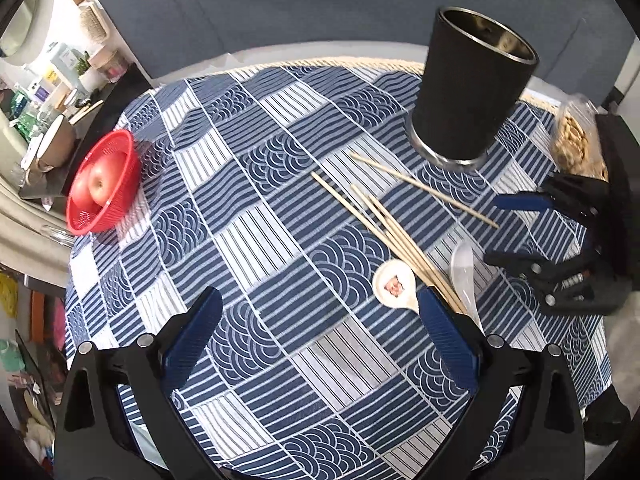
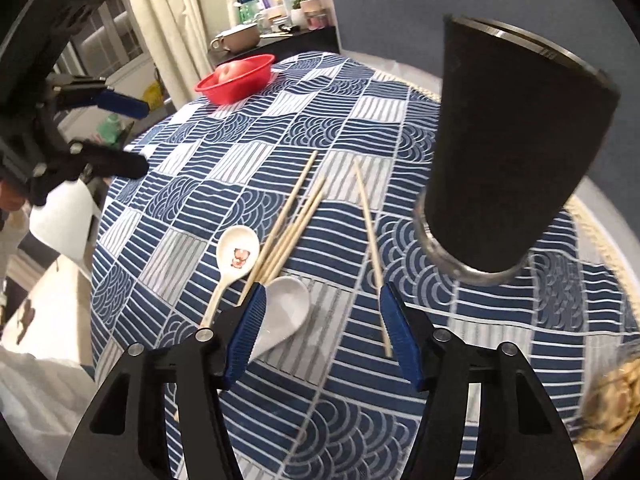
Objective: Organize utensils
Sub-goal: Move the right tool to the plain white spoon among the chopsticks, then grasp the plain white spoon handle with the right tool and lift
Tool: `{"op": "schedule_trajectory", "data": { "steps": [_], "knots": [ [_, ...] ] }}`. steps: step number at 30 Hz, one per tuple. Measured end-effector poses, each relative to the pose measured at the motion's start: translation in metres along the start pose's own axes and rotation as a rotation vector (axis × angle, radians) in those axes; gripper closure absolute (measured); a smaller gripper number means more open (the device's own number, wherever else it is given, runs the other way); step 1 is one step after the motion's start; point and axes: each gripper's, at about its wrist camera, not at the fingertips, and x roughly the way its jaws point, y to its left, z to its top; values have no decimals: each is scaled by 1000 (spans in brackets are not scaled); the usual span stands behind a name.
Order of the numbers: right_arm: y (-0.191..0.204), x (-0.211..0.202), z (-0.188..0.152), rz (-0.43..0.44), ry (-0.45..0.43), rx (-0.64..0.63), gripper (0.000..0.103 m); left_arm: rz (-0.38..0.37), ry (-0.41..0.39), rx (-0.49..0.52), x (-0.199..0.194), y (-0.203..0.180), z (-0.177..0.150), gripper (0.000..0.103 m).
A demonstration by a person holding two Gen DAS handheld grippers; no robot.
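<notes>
hovering over the table (image 2: 520, 320), the right gripper (image 2: 324, 328) has open fingers around nothing, the plain white spoon (image 2: 286, 308) and a lone chopstick (image 2: 370, 248) lying between them. the left gripper (image 1: 320, 336) is open and empty too. i think it should pick one thing, go low, squeeze gently, then drop it in the black cup (image 2: 512, 148).

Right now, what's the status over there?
Left gripper and right gripper open, empty, above table. Chopsticks and two spoons loose on the cloth; black cup upright. Nothing blocking.

Left gripper (image 1: 320, 308) angled steeply down, jaws spread wide, nothing between. Right gripper (image 2: 320, 300) tilted down too, jaws parted about halfway, not gripping anything.
</notes>
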Motion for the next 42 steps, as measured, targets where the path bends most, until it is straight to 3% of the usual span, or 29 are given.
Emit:
{"op": "schedule_trajectory", "data": {
  "steps": [6,9,10,11,13,18,23,31,37,40,41,42],
  "knots": [
    [0,19,-1,57,27,18,50,-21,33,24,15,-6,-12,7],
    [2,28,-3,81,44,25,58,-24,49,31,22,-8,-16,7],
    [3,30,-3,87,47,26,67,-29,56,33,24,-8,-18,7],
    [4,32,-4,98,51,30,84,-31,60,35,25,-9,-20,7],
    [7,32,-4,94,45,34,98,-40,65,41,27,-9,-23,7],
    [7,21,-6,51,10,91,99,-75,63,43,29,-14,-27,7],
    [6,5,-6,14,-26,123,98,-180,56,38,35,-27,-26,7],
    [2,-13,5,-32,-82,172,98,-212,53,145,45,-64,-25,8],
    [3,-30,16,-38,-140,194,98,-268,68,160,47,-76,-19,17],
    [5,-41,21,-35,-182,201,98,-323,67,153,44,-77,-14,33],
    [5,-44,22,-30,-191,206,98,-347,71,151,44,-78,-12,48],
    [6,-46,23,-30,-196,208,98,-356,69,153,43,-80,-11,73]
  ]
}}
